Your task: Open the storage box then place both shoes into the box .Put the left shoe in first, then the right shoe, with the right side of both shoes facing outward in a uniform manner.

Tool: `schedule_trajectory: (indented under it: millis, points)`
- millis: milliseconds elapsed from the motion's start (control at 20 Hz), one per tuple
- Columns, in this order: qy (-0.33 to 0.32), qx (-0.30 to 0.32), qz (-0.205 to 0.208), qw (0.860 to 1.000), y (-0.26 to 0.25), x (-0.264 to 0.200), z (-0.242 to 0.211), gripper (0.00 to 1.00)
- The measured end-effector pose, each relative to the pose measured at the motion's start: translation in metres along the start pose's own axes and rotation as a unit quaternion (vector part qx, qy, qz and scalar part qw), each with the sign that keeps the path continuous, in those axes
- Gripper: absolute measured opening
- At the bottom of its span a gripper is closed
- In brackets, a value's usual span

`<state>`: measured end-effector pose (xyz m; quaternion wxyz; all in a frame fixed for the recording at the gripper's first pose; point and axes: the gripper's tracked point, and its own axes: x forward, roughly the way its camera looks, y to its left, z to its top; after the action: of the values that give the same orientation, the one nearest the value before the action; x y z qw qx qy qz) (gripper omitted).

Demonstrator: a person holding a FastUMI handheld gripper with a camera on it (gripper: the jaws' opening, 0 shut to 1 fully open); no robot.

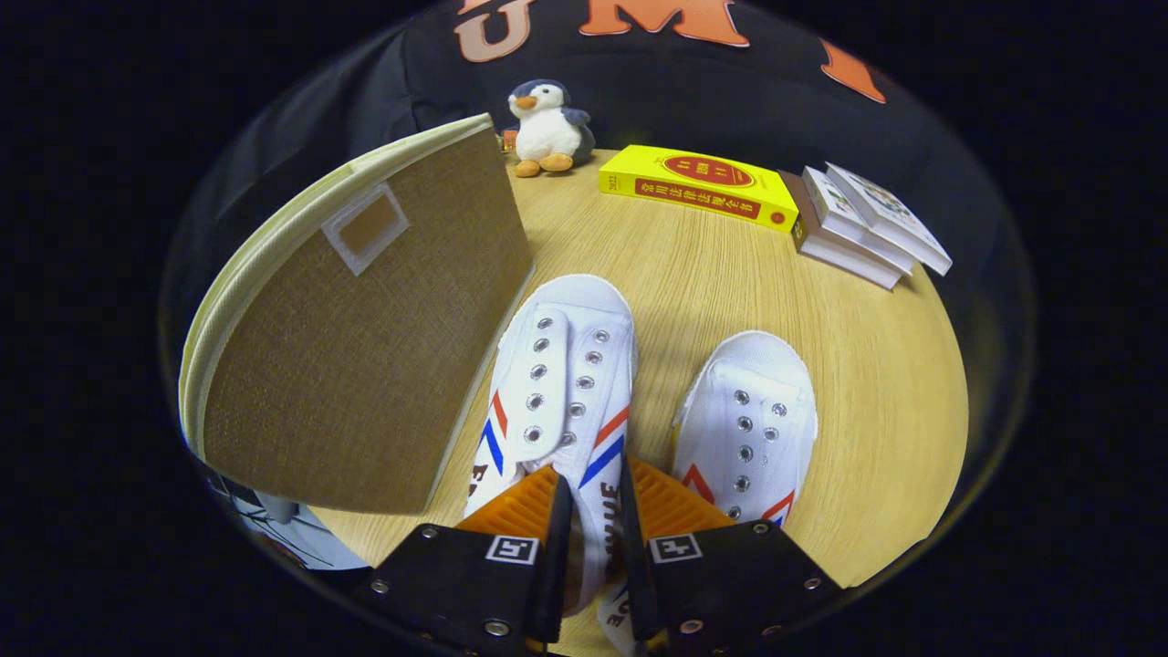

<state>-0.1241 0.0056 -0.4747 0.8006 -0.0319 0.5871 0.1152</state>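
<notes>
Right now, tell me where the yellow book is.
In the gripper view the yellow book lies flat on the table beyond both shoes, between the penguin toy and the stack of books.

I noted a light wood-grain table (693, 274) under even lighting, backed by the booth's black cloth wall (639, 91), draped and creased behind it.

Plush penguin (547, 128) at table's (876, 401) far edge; yellow book (698, 187) lying flat (spine forward), small book stack (862, 228) just beside it

Two shoes (566, 365) (753, 415), one box (365, 338), one penguin (547, 128), four books (698, 187) (844, 251) (853, 219) (890, 219).
</notes>
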Motion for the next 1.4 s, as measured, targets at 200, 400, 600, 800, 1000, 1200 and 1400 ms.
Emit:
schedule_trajectory:
  millis: [200,400,600,800,1000,1200,1400]
  points:
    - [0.003,0.076,0.012,0.997,-0.001,-0.003,0.000,0.05]
    - [-0.030,0.125,0.026,0.991,0.011,-0.017,0.015,0.02]
    - [-0.048,0.175,0.040,0.983,0.015,-0.027,0.029,0.01]
    - [-0.074,0.211,0.047,0.973,0.014,-0.038,0.043,0.01]
    - [-0.112,0.234,0.058,0.964,0.015,-0.068,0.071,0.01]
    - [-0.155,0.228,0.066,0.959,0.024,-0.111,0.110,0.01]
    - [-0.185,0.209,0.094,0.956,0.054,-0.146,0.147,0.01]
